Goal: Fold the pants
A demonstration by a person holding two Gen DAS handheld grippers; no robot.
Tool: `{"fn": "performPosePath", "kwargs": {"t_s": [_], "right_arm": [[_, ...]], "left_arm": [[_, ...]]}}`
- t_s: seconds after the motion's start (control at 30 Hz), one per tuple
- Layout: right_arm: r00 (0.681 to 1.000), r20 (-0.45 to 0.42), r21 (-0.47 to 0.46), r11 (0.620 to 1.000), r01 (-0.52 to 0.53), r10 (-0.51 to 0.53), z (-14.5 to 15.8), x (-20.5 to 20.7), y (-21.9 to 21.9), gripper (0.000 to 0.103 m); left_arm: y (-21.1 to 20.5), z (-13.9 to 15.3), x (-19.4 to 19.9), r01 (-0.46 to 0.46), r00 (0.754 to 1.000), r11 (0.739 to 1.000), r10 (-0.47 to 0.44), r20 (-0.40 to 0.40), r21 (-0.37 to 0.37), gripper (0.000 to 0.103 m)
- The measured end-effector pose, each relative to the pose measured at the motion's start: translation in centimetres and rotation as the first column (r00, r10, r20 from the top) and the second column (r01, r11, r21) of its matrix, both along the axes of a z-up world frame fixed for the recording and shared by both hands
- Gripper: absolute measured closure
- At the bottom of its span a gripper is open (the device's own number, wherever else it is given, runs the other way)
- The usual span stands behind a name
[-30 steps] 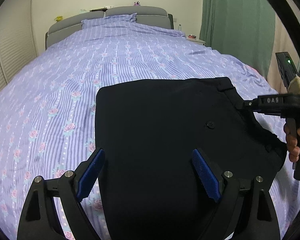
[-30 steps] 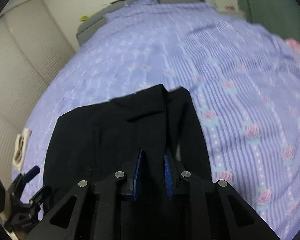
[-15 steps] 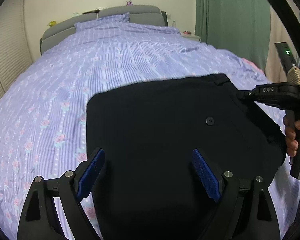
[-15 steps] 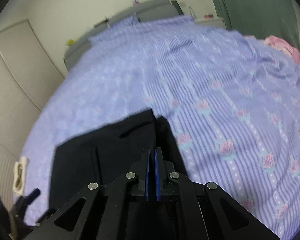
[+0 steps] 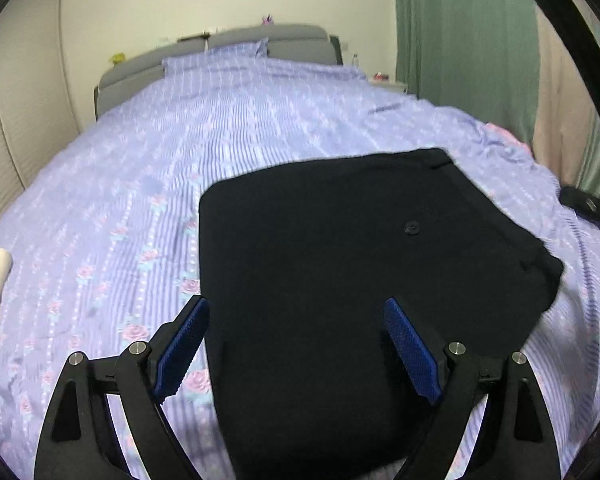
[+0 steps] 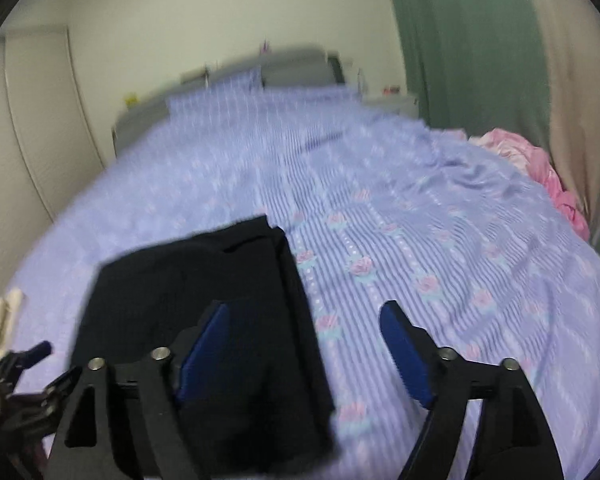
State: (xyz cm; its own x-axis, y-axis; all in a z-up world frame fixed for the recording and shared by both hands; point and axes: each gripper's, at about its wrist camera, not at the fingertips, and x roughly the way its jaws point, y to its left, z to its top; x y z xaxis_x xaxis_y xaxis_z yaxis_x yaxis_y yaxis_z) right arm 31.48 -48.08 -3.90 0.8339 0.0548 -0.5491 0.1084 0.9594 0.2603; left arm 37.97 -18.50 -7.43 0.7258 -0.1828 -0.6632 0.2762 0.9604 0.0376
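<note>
On the near part of the bed (image 5: 260, 128), the black pants (image 5: 360, 260) lie folded into a compact, roughly rectangular block on the lilac floral cover, with a small button (image 5: 411, 227) showing on the top layer toward the right. In the right wrist view the same pants (image 6: 204, 304) sit low and to the left, their right edge stacked in at least 2 layers.

The fold looks close to done: the garment is flat, squared and free of both tools. What is left, as I judge it, is either 1 more fold to halve the block or simply smoothing and leaving it. A further fold would call for both tools to come down onto one edge, pinch through all the layers and carry it across without dragging the stack askew.

The left tool (image 5: 296, 344) hangs above the near edge of the pants, its 2 blue pads wide apart and gripping nothing. The right tool (image 6: 304, 344) is also spread wide and empty, straddling the right edge of the pants, one pad over black cloth and the other over bare cover. That view is blurred.

Farther out are a grey headboard (image 5: 236, 44), a green curtain (image 5: 460, 40) and pink bedding (image 6: 540, 168).
</note>
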Motion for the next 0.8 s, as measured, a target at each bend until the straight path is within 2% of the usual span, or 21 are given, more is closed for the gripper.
{"fn": "performPosePath", "kwargs": {"t_s": [0.03, 0.1, 0.23, 0.27, 0.3, 0.33, 0.43, 0.6, 0.7, 0.73, 0.8], "right_arm": [[0.999, 0.031, 0.047, 0.999, -0.009, 0.007, -0.3, -1.4, -0.1, 0.011], [0.999, 0.038, 0.104, 0.994, -0.038, 0.035, -1.3, -2.3, -0.2, 0.011], [0.999, -0.033, 0.14, 0.99, -0.017, 0.022, -3.4, -0.1, -1.1, 0.011], [0.998, -0.053, 0.175, 0.984, -0.028, 0.038, -4.0, 0.7, -1.5, 0.011], [0.996, -0.076, 0.226, 0.974, -0.031, 0.049, -4.6, 1.4, -2.0, 0.011], [0.993, -0.111, 0.317, 0.948, 0.004, 0.033, -5.6, 1.9, -2.8, 0.011], [0.995, -0.1, 0.477, 0.878, 0.032, 0.018, -7.9, 1.8, -3.8, 0.011], [0.998, -0.067, 0.563, 0.826, 0.025, 0.016, -9.9, 1.7, -3.7, 0.01], [0.997, -0.065, 0.629, 0.777, 0.011, 0.039, -10.6, 1.4, -3.3, 0.01], [0.995, -0.085, 0.634, 0.773, 0.015, 0.05, -10.9, 1.5, -2.8, 0.01], [0.994, -0.099, 0.609, 0.793, 0.025, 0.044, -11.0, 1.8, -2.4, 0.01]], "left_arm": [[0.0, 0.2, -0.5, 0.0, 1.0, 1.0, 0.0, 0.008, -0.001, 0.011], [0.1, 0.5, -1.5, 0.006, 1.0, 1.0, -0.006, 0.018, -0.001, 0.011], [-0.8, 0.6, -2.3, -0.001, 1.0, 0.999, -0.001, 0.031, 0.047, 0.011], [-1.0, 0.6, -2.5, -0.015, 0.999, 0.998, 0.012, 0.039, 0.063, 0.011], [-1.2, 0.6, -2.6, -0.026, 0.999, 0.997, 0.023, 0.045, 0.069, 0.011], [-1.3, 0.7, -2.8, -0.026, 0.999, 0.997, 0.023, 0.047, 0.069, 0.011], [-1.9, 0.8, -3.0, -0.021, 0.998, 0.997, 0.017, 0.055, 0.068, 0.011], [-2.8, 0.8, -3.0, -0.008, 0.998, 0.997, 0.002, 0.062, 0.083, 0.011], [-2.8, 0.6, -2.8, -0.012, 0.998, 0.997, 0.008, 0.056, 0.074, 0.011], [-2.6, 0.5, -2.6, -0.021, 0.998, 0.998, 0.018, 0.053, 0.063, 0.011], [-2.4, 0.3, -2.3, -0.039, 0.998, 0.998, 0.037, 0.041, 0.045, 0.011]]}}
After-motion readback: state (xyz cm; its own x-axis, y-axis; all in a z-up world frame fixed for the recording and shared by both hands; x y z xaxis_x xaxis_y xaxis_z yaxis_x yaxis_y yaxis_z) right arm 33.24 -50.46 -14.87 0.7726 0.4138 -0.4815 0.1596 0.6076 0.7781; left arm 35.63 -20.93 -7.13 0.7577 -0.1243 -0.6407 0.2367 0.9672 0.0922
